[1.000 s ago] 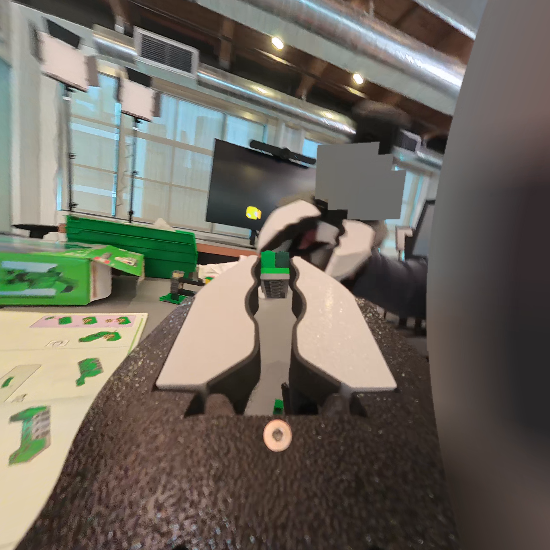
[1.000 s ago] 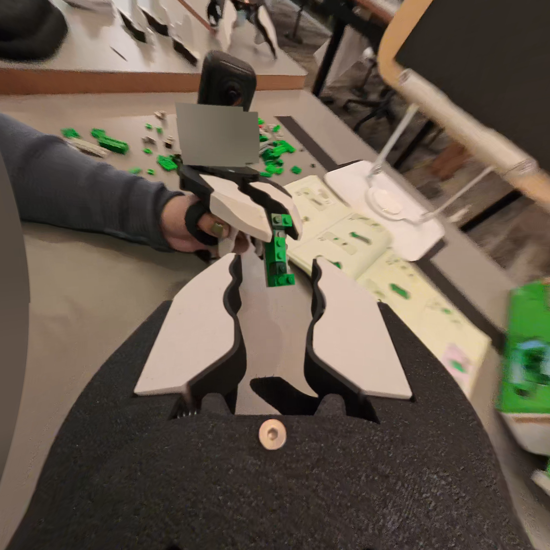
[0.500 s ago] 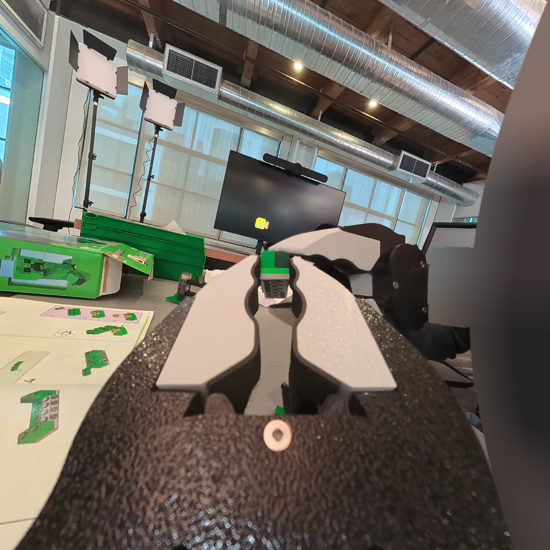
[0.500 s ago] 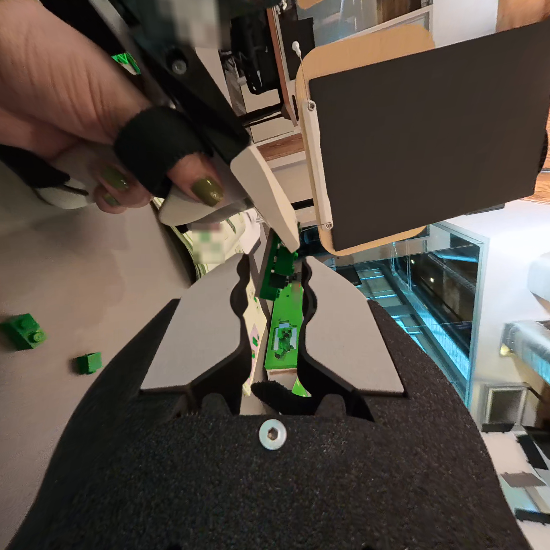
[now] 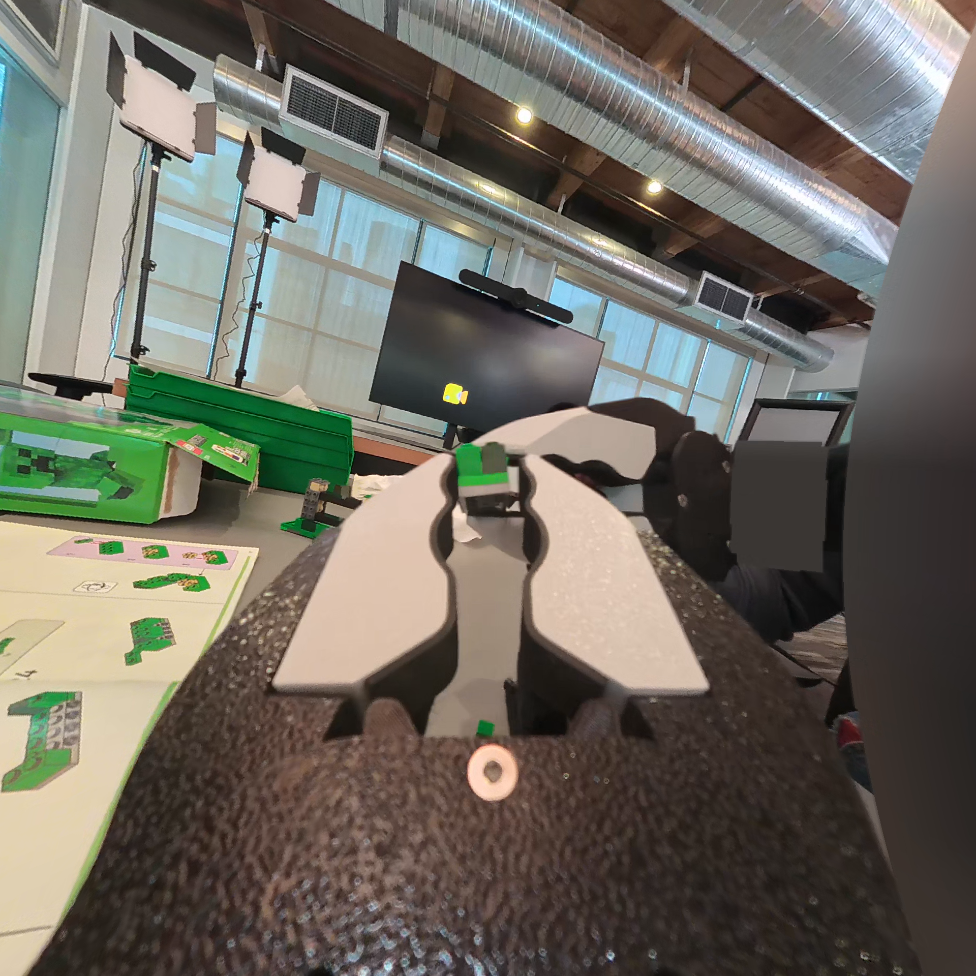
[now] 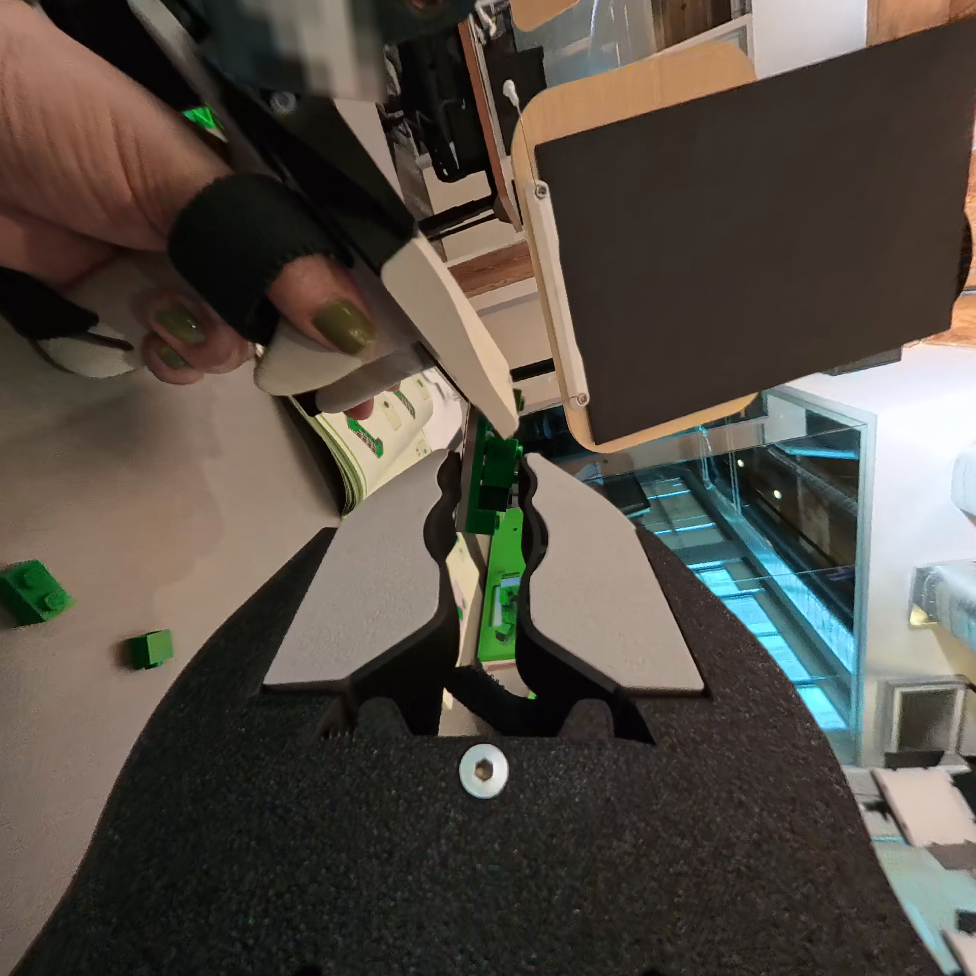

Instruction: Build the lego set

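Held in the air above the table (image 6: 132, 475), the green lego piece (image 5: 483, 475) was clamped by the left gripper (image 5: 483, 478) and pinched by the right gripper (image 6: 486, 475), apparently mid-handover, next needing one grip released.

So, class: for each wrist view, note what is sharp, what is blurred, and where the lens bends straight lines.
Left wrist view: the green-and-grey brick assembly in the left claw looks soft, the white instruction booklet sharper, and the silver ceiling ducts bow. Right wrist view: the two loose green bricks smear slightly; the black foam body is crisp.
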Tool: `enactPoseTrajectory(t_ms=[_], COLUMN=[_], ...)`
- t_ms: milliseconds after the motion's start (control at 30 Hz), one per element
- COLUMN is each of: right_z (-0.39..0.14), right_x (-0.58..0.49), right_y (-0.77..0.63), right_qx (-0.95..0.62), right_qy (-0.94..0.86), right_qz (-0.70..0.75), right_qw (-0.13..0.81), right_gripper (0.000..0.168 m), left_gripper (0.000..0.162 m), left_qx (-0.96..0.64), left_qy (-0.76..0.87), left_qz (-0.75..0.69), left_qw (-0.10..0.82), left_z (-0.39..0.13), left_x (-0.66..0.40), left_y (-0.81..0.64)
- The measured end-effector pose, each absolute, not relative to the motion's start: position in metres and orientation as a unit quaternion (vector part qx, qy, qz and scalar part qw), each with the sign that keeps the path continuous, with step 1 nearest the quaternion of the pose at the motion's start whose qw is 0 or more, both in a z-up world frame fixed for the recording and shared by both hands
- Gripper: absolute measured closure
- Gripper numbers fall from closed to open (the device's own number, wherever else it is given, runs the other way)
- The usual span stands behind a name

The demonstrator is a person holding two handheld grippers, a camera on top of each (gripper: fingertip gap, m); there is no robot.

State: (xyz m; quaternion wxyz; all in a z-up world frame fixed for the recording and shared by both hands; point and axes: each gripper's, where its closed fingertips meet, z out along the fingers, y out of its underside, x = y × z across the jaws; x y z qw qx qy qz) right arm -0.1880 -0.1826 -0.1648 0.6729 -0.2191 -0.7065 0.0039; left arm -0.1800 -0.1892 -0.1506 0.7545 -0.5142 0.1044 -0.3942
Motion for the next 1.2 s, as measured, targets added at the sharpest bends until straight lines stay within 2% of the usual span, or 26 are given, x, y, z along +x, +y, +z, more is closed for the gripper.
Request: enactPoseTrajectory(t_ms=[67,233,400,833,967,1200], right_z=[-0.164,-0.167,-0.173,-0.174,-0.169,-0.170], right_x=[-0.186,-0.182,-0.181,-0.179,-0.178,-0.178], right_y=[-0.178,-0.173,-0.178,-0.177,-0.172,-0.175], right_qx=[-0.232,-0.258,-0.248,-0.257,-0.270,-0.260], right_qy=[-0.704,-0.714,-0.727,-0.749,-0.735,-0.736], right_qz=[0.011,0.043,0.051,0.085,0.099,0.100], right_qw=[0.671,0.650,0.638,0.605,0.614,0.617], right_gripper=[0.148,0.148,0.148,0.148,0.148,0.148], left_gripper=[0.131,0.124,0.144,0.144,0.125,0.134], left_qx=[-0.521,-0.527,-0.535,-0.545,-0.558,-0.556], left_qy=[0.101,0.098,0.091,0.092,0.091,0.092], left_qz=[-0.392,-0.386,-0.401,-0.398,-0.396,-0.413], left_qw=[0.751,0.751,0.738,0.732,0.724,0.716], left_z=[-0.152,-0.153,-0.155,-0.157,-0.160,-0.160], left_x=[-0.180,-0.180,-0.180,-0.178,-0.176,-0.175], left_y=[-0.188,-0.186,-0.185,-0.184,-0.181,-0.182])
